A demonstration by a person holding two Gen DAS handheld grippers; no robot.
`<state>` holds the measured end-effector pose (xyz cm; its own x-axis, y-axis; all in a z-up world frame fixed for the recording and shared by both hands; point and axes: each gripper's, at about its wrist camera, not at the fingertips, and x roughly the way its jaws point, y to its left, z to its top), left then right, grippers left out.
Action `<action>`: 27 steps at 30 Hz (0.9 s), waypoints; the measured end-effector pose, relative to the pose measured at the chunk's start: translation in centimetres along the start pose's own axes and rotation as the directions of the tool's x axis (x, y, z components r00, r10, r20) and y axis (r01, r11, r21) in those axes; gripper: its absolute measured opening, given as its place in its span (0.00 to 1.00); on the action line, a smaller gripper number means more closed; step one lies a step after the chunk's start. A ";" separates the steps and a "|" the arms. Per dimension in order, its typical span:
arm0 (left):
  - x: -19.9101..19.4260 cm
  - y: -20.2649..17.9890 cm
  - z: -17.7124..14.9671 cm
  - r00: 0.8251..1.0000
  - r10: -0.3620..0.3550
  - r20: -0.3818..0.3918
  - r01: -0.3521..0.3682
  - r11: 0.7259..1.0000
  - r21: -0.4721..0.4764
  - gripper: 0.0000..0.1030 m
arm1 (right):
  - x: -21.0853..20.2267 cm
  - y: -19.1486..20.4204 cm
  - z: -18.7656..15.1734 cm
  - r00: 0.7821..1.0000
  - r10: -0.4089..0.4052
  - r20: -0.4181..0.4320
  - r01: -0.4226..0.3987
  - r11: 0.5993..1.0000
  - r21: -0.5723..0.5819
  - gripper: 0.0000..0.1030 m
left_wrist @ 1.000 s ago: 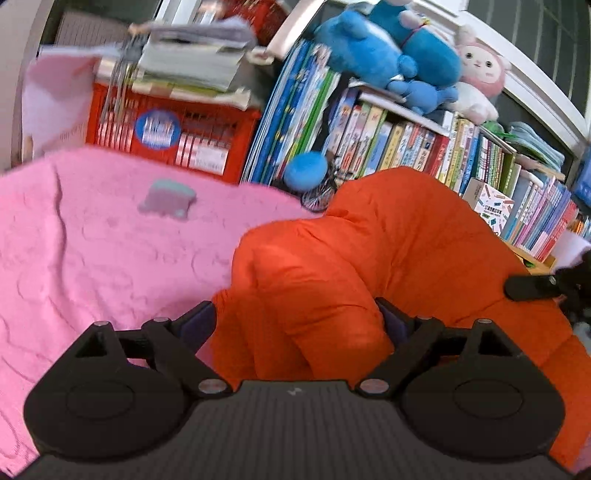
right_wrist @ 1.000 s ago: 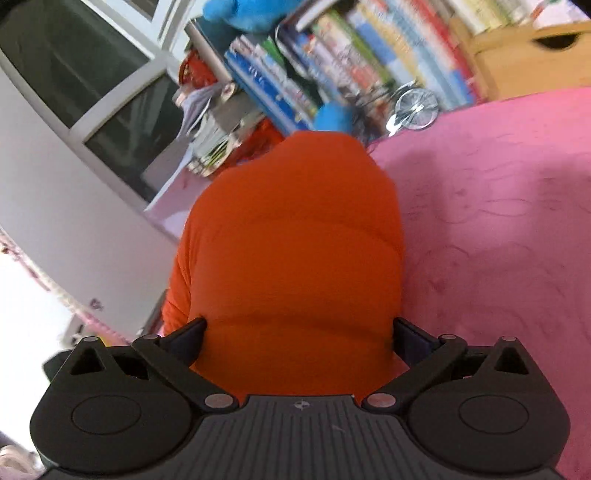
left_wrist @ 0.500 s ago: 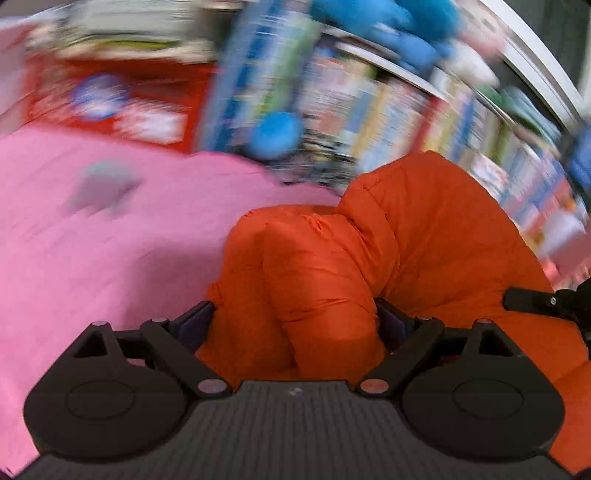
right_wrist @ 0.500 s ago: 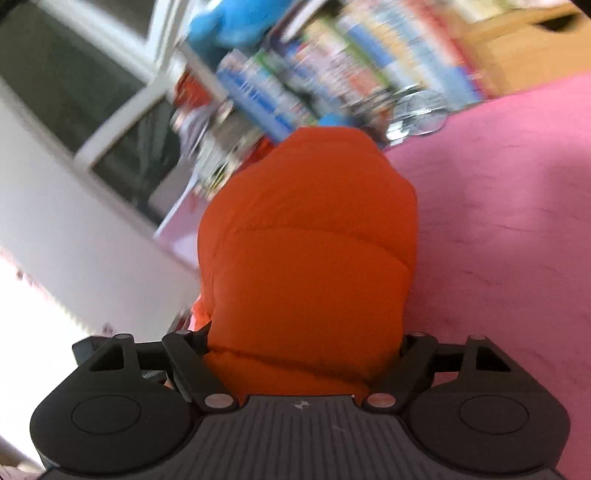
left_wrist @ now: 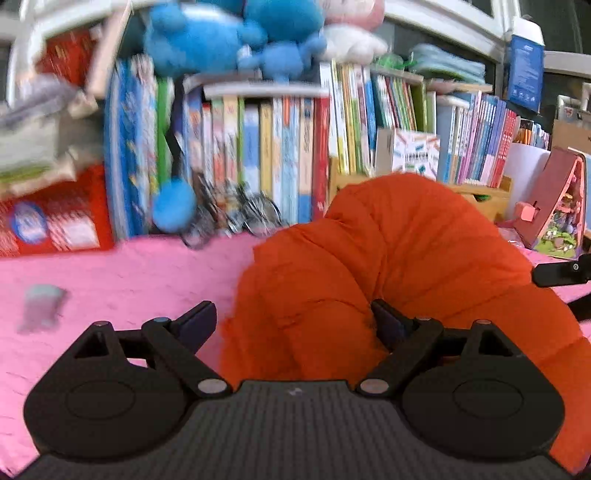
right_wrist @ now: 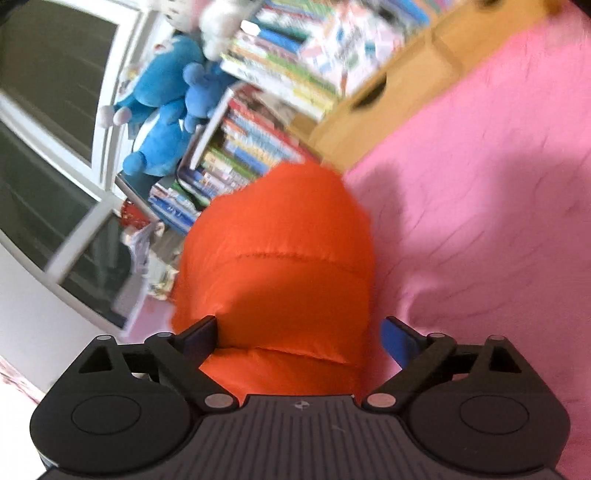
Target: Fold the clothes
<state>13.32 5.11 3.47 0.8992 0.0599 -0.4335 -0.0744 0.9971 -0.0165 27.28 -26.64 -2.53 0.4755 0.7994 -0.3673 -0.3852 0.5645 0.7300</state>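
An orange puffer jacket point(left_wrist: 406, 266) lies bunched on a pink blanket point(left_wrist: 110, 280). My left gripper point(left_wrist: 295, 321) has its fingers spread wide, with a fold of the jacket between them; the left finger point(left_wrist: 195, 321) stands apart from the cloth. My right gripper point(right_wrist: 299, 332) also has its fingers spread wide around the jacket point(right_wrist: 280, 266), and the blue right finger point(right_wrist: 399, 339) stands clear of it. Part of the right gripper point(left_wrist: 561, 273) shows at the left wrist view's right edge.
A shelf of books point(left_wrist: 295, 147) with blue plush toys point(left_wrist: 229, 33) stands behind the blanket. A red crate point(left_wrist: 55, 221) is at the left, a small grey object point(left_wrist: 42, 306) lies on the blanket, and a wooden box point(right_wrist: 388, 92) stands by the books.
Both grippers have opened wider around the jacket. The left view has swung right along the bookshelf, and the right view has rolled and tilted. The jacket has sunk lower.
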 end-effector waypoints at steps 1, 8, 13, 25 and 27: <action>-0.8 -0.1 0.2 1.000 0.016 0.024 -0.016 1.000 0.016 0.88 | -1.0 1.0 -0.3 0.998 -0.050 0.037 0.052 0.996 -0.078 0.92; -4.0 -1.5 -0.6 0.988 0.104 0.118 -0.108 0.994 0.030 0.88 | -5.6 10.9 -5.2 0.950 -0.158 0.269 0.288 0.778 -0.559 0.71; -2.6 -3.3 0.2 0.971 0.183 0.151 -0.197 0.977 0.084 0.88 | -2.0 16.5 -4.9 0.930 -0.140 0.340 0.351 0.611 -0.709 0.71; 0.5 -4.5 -2.8 0.980 0.186 0.067 -0.191 0.979 0.073 0.88 | 9.4 18.4 -2.8 0.960 -0.241 0.139 0.257 0.576 -0.776 0.55; 1.1 -4.4 -3.2 0.983 0.179 0.046 -0.181 0.982 0.045 0.88 | 10.6 17.8 -3.4 0.951 -0.282 0.125 0.264 0.533 -0.804 0.61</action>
<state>13.27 0.63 0.17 0.8903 0.2393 -0.3875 -0.2163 0.9709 0.1026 22.77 -7.45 4.63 0.6597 0.5753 -0.4835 -0.7157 0.6772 -0.1707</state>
